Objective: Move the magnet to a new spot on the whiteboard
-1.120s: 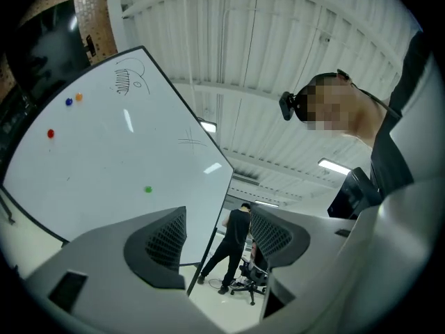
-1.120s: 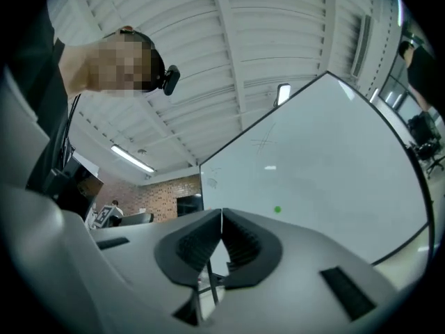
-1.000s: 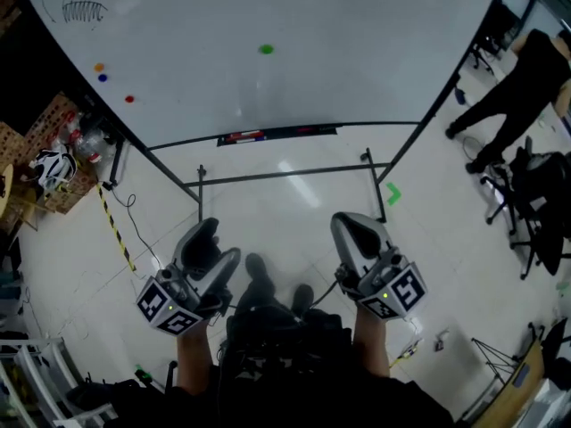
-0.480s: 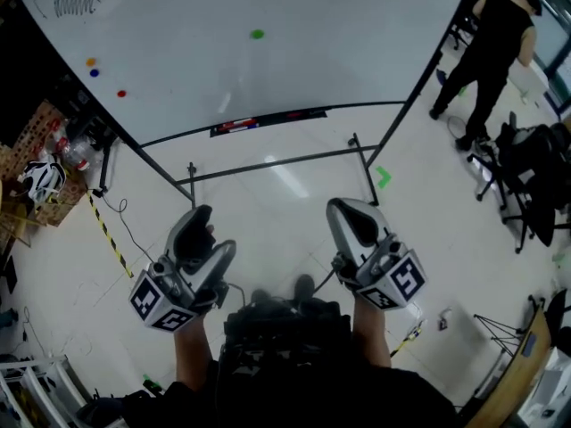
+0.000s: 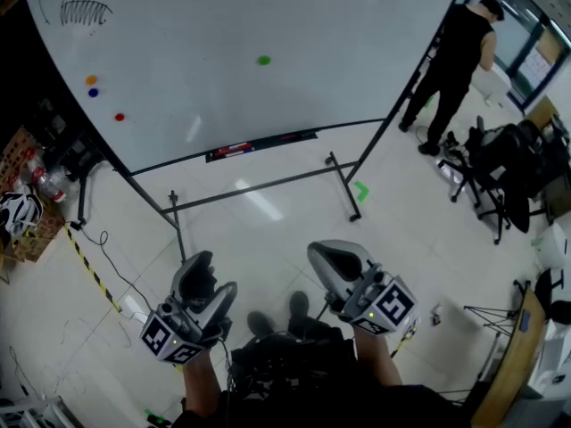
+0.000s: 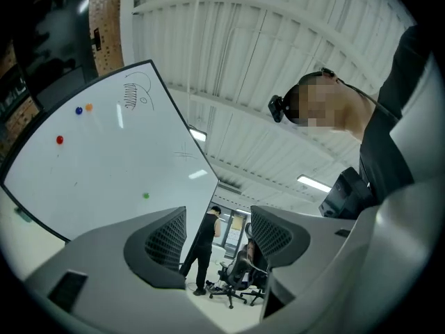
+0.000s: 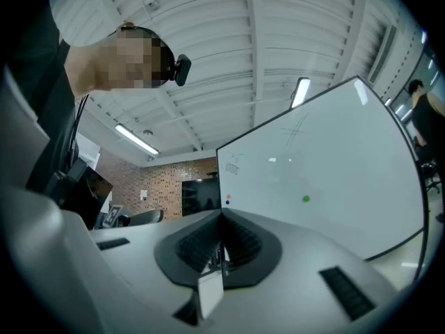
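**Operator:** Board condition?

**Technician:** The large white whiteboard on a black frame point(image 5: 268, 25) stands ahead. Its top edge is cut off in the head view.

**Operator:** Grippers?

**Technician:** The left gripper point(image 6: 215, 235) has its jaws apart with nothing between them. The right gripper point(image 7: 221, 239) has its jaws pressed together, empty. Both are well apart from the board.

**Operator:** Smaller items?

**Technician:** Objects on the black marker tray point(image 5: 259, 144) are too small to identify. The small round green magnet point(image 5: 264, 60) sits mid-board, untouched.
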Tool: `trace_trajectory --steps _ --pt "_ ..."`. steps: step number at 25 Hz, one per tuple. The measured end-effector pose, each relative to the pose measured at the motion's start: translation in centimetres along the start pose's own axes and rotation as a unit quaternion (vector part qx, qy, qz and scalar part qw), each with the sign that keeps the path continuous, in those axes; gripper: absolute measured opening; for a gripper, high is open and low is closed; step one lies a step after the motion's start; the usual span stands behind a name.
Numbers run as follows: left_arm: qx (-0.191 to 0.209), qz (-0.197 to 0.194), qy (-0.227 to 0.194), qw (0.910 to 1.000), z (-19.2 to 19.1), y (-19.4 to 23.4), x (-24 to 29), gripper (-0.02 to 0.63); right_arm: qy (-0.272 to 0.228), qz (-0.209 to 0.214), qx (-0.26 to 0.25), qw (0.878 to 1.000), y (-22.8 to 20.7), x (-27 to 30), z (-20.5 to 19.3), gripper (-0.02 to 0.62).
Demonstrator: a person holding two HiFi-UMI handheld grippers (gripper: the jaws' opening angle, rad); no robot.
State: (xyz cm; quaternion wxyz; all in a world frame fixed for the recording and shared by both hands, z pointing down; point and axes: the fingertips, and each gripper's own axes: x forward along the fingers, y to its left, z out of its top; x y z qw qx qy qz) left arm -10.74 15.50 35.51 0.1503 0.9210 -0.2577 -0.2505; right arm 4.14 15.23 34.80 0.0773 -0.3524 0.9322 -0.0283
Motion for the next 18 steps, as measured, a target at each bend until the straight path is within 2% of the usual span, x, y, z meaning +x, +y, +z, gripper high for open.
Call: trace_trajectory --steps 3,8,11,14,18 --pt "-0.017 -0.009 -0.009 0.9998 0.0 0.4 -1.2 0.281 0.009 -0.003 0.000 1.000 1.1 0.6 -0.4 0.015" --pt "-0.013 0.005 -0.017 0.9998 0.9 0.7 -2.7 0.281 0.001 0.020 0.007 1.000 2.4 2.1 0.2 0.015" --pt "-0.008 0.012 -0.037 0.9992 2.4 0.5 -2.8 0.281 0.000 0.036 0.000 0.999 2.7 2.8 0.2 0.015" --pt "0.006 0.022 -0.029 0.9993 1.9 0.6 -2.9 0.281 -0.022 0.041 -0.012 0.999 2.5 2.8 1.5 0.015" --pt "0.015 0.013 -0.033 0.9993 1.6 -0.7 -1.3 0.281 -0.036 0.043 -0.024 0.998 1.6 1.6 3.0 0.015"
